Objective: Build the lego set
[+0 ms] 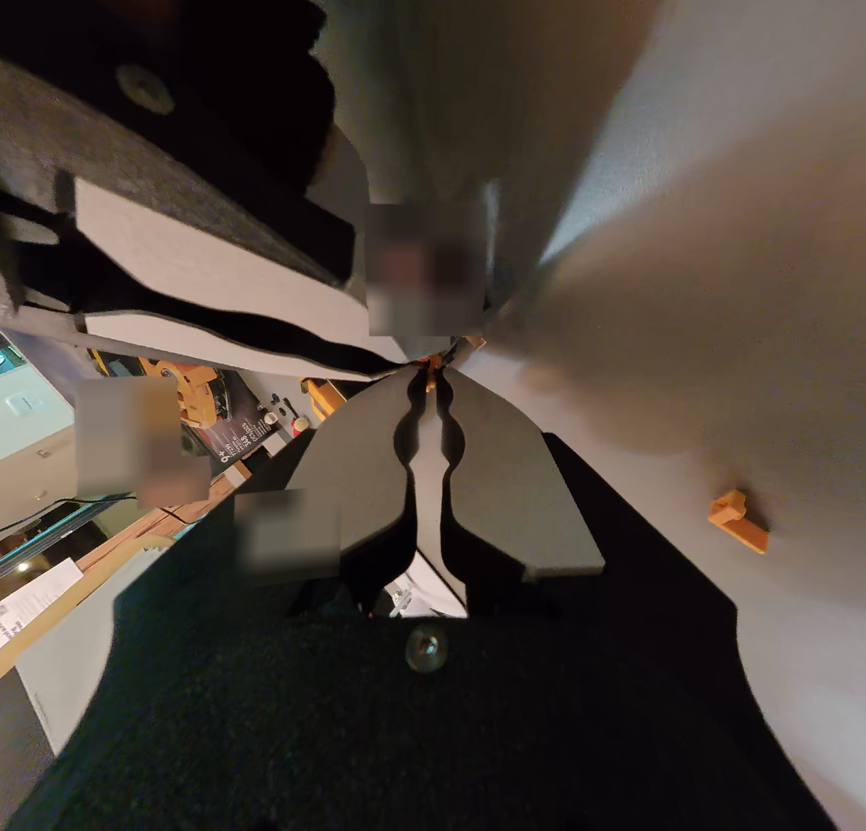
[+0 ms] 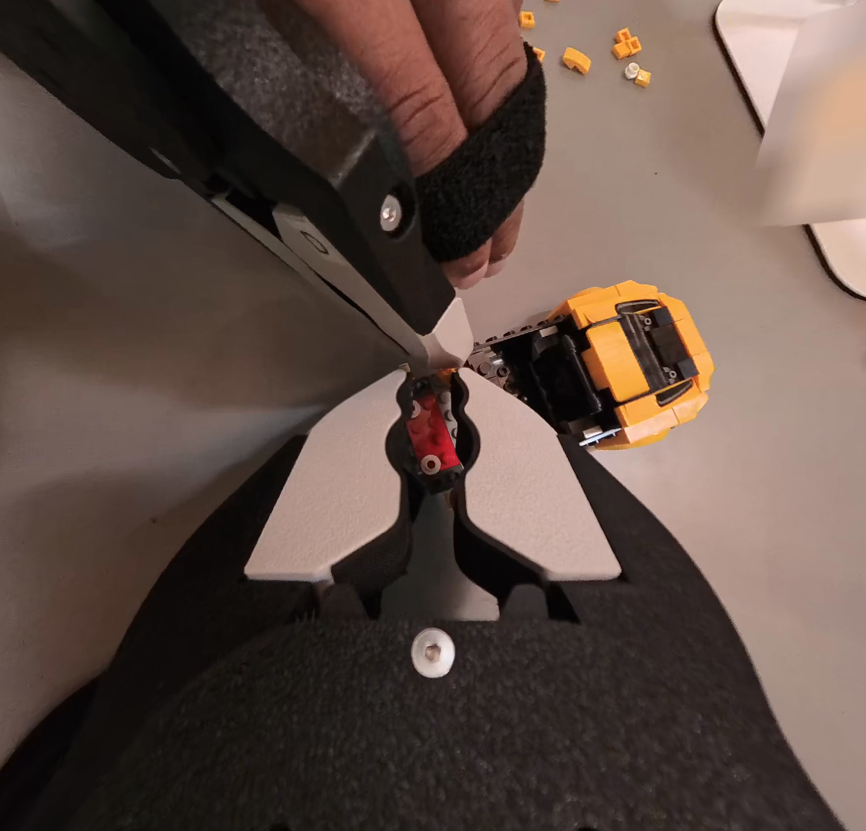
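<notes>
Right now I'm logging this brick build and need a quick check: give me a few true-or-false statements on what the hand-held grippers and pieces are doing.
1. The right hand-held gripper has a red-and-black brick piece between its fingers. True.
2. The yellow brick car is fully finished. False: its black and grey inner part is exposed.
3. Loose yellow bricks lie on the grey table. True.
4. The left hand-held gripper is spread wide open. False: its fingers are nearly together, with something small and orange at the tips.
5. The two hand-held grippers are far apart. False: their tips meet.

Toy car (image 2: 623, 368) on table (image 2: 703, 574), loose bricks (image 2: 604, 49) behind, tray (image 2: 759, 26) at far right.
</notes>
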`<state>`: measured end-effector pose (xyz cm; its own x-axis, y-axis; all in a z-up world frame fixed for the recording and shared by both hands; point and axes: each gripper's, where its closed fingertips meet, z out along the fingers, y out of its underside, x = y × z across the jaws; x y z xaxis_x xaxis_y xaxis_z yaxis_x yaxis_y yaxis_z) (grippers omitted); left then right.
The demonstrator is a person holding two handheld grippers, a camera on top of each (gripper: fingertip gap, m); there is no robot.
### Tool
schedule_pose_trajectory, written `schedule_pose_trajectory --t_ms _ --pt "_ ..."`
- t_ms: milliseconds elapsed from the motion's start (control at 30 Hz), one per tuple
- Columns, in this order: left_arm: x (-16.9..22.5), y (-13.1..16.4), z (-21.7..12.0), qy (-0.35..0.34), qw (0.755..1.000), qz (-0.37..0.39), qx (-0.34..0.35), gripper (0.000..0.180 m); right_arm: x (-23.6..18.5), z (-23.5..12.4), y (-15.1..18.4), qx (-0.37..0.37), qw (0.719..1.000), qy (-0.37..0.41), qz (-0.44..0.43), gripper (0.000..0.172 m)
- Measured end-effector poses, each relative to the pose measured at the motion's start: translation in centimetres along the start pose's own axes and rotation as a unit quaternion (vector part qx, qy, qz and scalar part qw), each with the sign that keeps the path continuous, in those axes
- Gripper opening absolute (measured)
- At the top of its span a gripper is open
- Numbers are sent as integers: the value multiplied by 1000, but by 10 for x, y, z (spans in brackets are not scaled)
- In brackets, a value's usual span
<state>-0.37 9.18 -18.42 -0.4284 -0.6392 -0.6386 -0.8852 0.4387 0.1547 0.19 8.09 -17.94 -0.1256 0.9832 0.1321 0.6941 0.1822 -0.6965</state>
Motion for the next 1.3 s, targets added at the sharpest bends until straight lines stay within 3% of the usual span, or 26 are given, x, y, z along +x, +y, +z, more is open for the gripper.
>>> schedule_pose_trajectory --t_ms 133,400,767,967,1100,1300 --pt "-1 0 0 -1 1000 -26 10 7 3 2 4 -13 1000 10 0 11" --pt "-2 2 -4 -8 986 -154 58 9 3 4 5 -20 1000 16 -3 9" --pt "-7 5 -2 -55 985 -154 62 4 7 5 -1 -19 1000 20 -4 9" --pt "-6 5 -3 -62 971 -219 74 4 8 7 1 -36 999 28 -21 5" --pt "0 3 -6 -19 939 -323 119 8 7 7 1 -35 999 28 -21 3" --pt "-4 -3 -10 62 828 -511 220 11 7 7 2 -29 999 25 -13 2"
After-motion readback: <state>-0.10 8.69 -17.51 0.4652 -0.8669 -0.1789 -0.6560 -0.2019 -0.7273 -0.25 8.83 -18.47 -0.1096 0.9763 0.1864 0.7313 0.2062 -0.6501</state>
